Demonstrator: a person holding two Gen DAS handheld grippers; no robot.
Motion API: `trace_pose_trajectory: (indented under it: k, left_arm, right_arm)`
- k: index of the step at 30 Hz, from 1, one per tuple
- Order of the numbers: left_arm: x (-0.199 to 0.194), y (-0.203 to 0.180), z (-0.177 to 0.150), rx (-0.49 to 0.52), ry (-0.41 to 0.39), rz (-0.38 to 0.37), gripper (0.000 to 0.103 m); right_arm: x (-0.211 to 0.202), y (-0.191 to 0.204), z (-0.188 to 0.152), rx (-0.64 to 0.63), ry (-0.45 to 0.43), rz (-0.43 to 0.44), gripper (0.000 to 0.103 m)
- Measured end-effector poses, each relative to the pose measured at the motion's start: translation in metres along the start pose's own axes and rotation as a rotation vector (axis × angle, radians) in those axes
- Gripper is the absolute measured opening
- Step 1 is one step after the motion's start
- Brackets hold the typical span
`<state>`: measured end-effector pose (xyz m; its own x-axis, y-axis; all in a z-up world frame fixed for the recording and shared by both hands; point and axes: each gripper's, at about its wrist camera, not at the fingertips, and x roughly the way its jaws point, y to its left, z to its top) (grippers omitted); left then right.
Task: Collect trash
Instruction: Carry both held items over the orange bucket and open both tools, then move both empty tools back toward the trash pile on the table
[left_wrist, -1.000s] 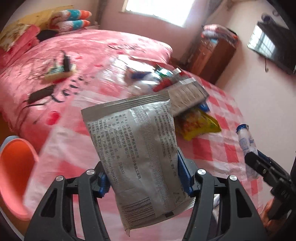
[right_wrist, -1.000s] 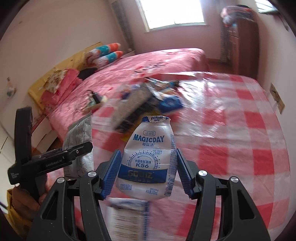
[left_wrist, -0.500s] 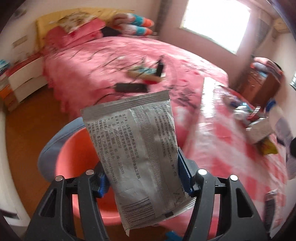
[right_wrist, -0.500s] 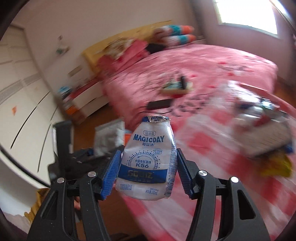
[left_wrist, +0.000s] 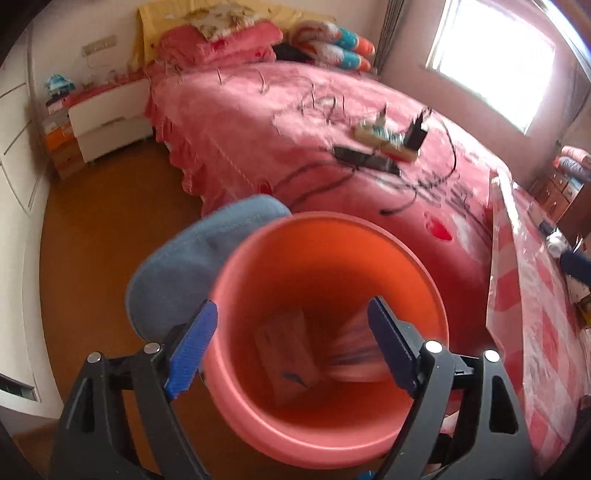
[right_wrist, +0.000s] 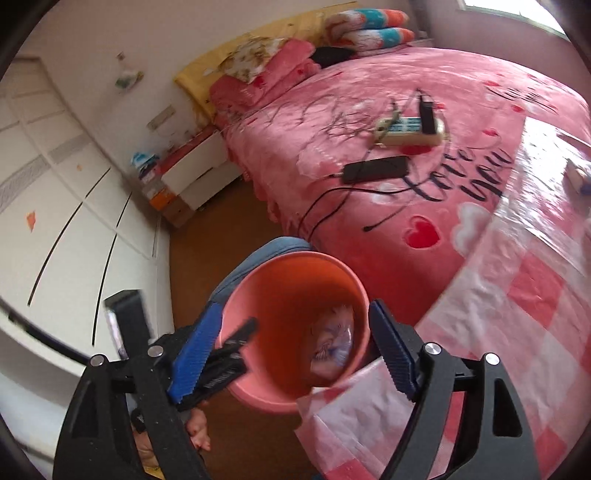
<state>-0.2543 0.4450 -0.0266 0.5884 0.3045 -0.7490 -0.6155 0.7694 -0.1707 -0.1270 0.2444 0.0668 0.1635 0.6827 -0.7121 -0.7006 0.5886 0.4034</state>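
Pink bed (left_wrist: 295, 122) fills the far side of the room; checked table cover (right_wrist: 498, 325) runs along the right, its near corner touching the bin rim. Power strip (right_wrist: 410, 131) and black adapter (right_wrist: 376, 170) lie on the bed, well apart from the bin.

Pink bin (left_wrist: 332, 258) sits on the wood floor between bed and table, blue lid (left_wrist: 207, 254) tipped back on its far-left side.

Left gripper (left_wrist: 291, 334) hovers over the bin mouth, jaws spread wide, nothing between the pads. Grey wrapper (left_wrist: 286, 354) lies down inside the bin, below and between the fingers. A second, motion-blurred packet (left_wrist: 356, 350) sits just beside the right finger, inside the bin.

Right gripper (right_wrist: 295, 336): jaws wide apart, nothing gripped. White-blue pouch (right_wrist: 332, 339) blurred inside the bin, between the fingertips in view but clear of both.
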Motion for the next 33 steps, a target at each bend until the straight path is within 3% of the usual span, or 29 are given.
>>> trace_pose_trajectory:
  k: [6, 11, 18, 27, 33]
  left_arm:
    - [-0.036, -0.006, 0.005, 0.008, -0.186, -0.083, 0.087]
    - [-0.063, -0.037, 0.004, 0.067, -0.266, -0.175, 0.087]
    - [-0.08, -0.092, 0.002, 0.161, -0.229, -0.267, 0.087]
    - [-0.09, -0.146, -0.014, 0.26, -0.18, -0.309, 0.087]
    - [-0.091, -0.168, -0.023, 0.275, -0.14, -0.331, 0.087]
  right_arm:
    - [-0.045, -0.02, -0.014, 0.031, -0.07, -0.082, 0.086]
    - [-0.079, -0.039, -0.028, 0.051, -0.132, -0.14, 0.089]
    - [-0.117, -0.057, -0.048, 0.042, -0.216, -0.213, 0.092]
    - [-0.154, -0.075, -0.065, 0.047, -0.292, -0.249, 0.092]
    - [-0.171, -0.092, -0.077, 0.071, -0.33, -0.252, 0.093]
